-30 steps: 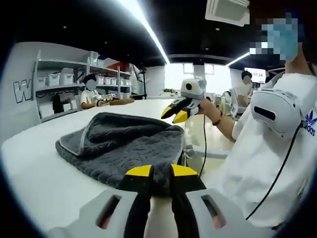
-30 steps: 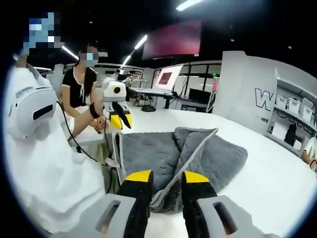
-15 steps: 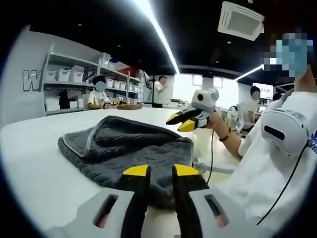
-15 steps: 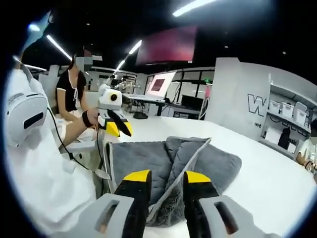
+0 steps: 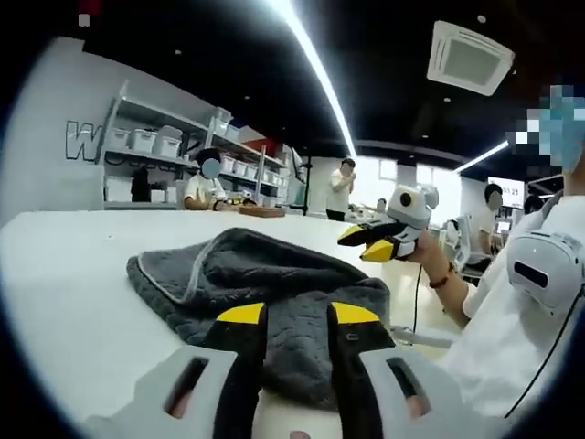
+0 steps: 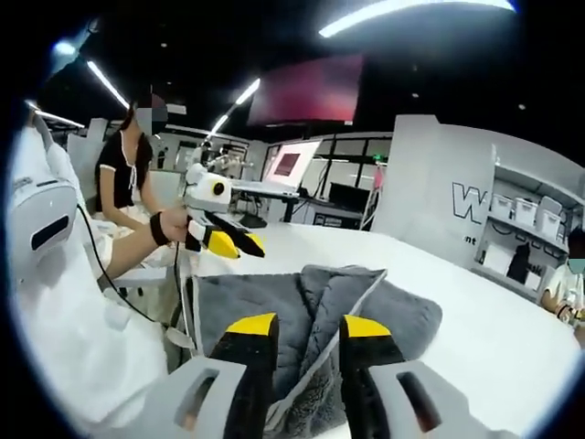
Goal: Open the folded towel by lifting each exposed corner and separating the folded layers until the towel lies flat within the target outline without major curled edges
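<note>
A folded dark grey towel [image 5: 265,279] with a pale trimmed edge lies on the white table [image 5: 64,283]. My left gripper [image 5: 298,315] stands open at the towel's near edge, with grey cloth showing in the gap between its yellow-tipped jaws. My right gripper [image 5: 366,244], held in a hand, hovers above the towel's far right side. In the right gripper view, my right gripper [image 6: 309,327] is open over the near edge of the towel [image 6: 361,302], whose pale hem runs up between the jaws. The left gripper [image 6: 228,243] hangs above the towel's left side.
The person holding the grippers wears a white shirt with a white headset [image 5: 544,270] on the chest, close to the table edge. Shelves with white bins [image 5: 151,142] line the wall. Other people [image 6: 128,174] sit at tables behind. Bare tabletop [image 6: 494,347] surrounds the towel.
Both views have shifted as the hands moved; the towel has kept its folds. My left gripper's jaws stand wider apart than a second ago.
</note>
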Demonstrator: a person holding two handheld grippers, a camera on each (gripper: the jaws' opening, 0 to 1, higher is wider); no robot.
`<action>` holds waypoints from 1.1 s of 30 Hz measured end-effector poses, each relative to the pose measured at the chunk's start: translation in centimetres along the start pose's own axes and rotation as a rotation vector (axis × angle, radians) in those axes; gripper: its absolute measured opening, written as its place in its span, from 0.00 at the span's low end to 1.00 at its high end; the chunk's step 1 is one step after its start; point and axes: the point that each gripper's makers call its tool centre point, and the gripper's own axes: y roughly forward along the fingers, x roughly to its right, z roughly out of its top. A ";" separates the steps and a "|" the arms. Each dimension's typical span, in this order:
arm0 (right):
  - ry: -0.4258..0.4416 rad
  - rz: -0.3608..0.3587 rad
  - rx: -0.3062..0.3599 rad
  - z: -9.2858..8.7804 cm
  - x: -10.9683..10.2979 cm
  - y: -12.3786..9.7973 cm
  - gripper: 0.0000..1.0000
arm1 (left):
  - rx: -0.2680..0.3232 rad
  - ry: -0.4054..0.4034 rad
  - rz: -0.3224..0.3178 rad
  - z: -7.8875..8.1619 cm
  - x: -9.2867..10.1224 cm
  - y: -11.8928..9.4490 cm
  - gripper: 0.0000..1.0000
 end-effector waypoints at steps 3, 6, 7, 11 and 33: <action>0.002 0.003 0.001 0.1 0.0 0.4 0.21 | -0.019 0.005 0.040 -0.3 -1.0 0.2 0.28; -0.003 0.005 0.003 0.3 0.0 0.8 0.22 | -0.015 -0.012 0.061 -0.2 -1.8 0.4 0.31; -0.005 0.004 0.000 0.3 0.1 0.9 0.23 | -0.019 -0.015 0.068 -0.2 -2.0 0.4 0.30; -0.019 -0.004 -0.011 0.5 0.4 1.3 0.23 | -0.037 -0.041 0.117 -0.4 -3.4 0.6 0.33; -0.001 -0.031 0.001 1.7 2.5 3.2 0.25 | -0.011 -0.062 0.177 2.3 -5.9 3.2 0.37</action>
